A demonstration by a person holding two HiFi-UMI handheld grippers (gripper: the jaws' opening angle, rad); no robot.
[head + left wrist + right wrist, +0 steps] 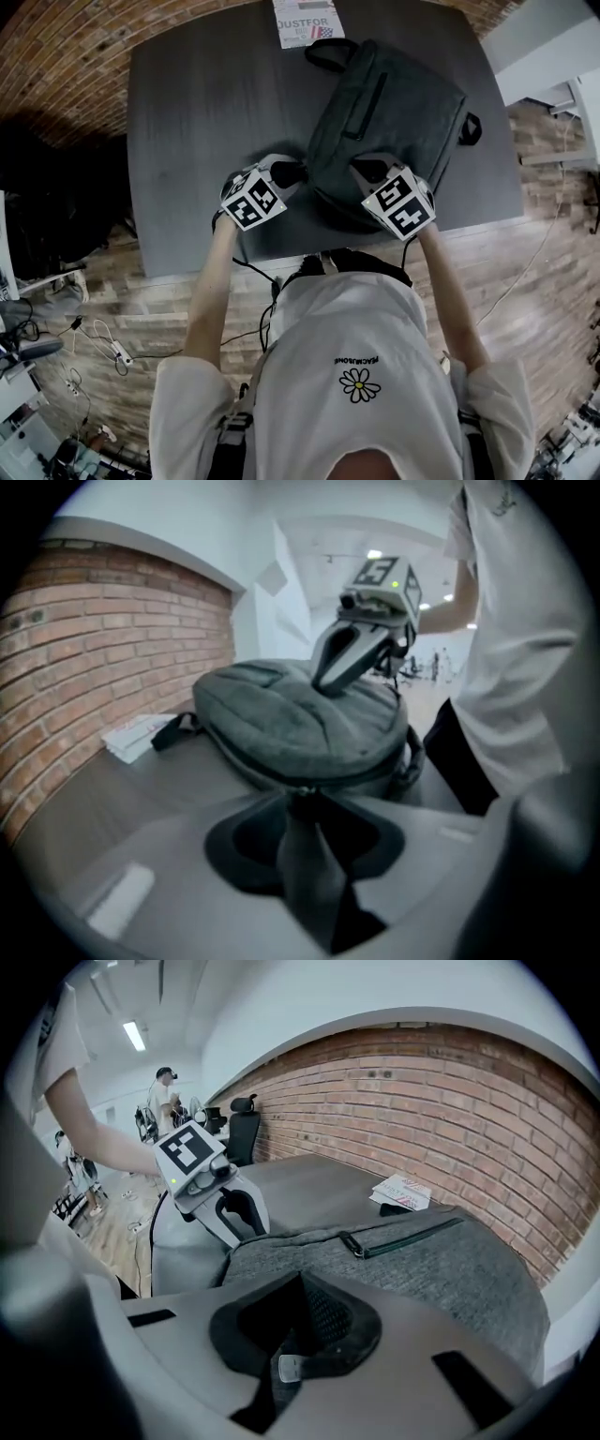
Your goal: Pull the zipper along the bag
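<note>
Your grey backpack lies flat on the dark table, toward its right side, with its rounded end close to the near edge in front of you. A printed leaflet sits at the far edge, just beside the bag's strap. Both tongs meet at that near end.

Your right gripper is pinched tight on a small pale zipper pull, with the bag's fabric bulging just behind it. Your left gripper stands narrowly parted. A grey fabric strip hanging from the bag runs down between its jaws, just under the main zipper, but the pads do not look to be pressing on it.

That loose left side is the main risk. With nothing firmly anchoring the bag, a tug on the pull will likely drag the whole backpack across the smooth table, possibly over the near edge, and the slider will not travel. Clamp the strip, or brace the bag, before you pull.

The pull itself is tiny and held only at its tip, so if you pull at an angle to the track it can slip out of the pads. The track also curves round this end, and pulling straight instead of following the bend may jam the slider or catch the slack fabric in its teeth
</note>
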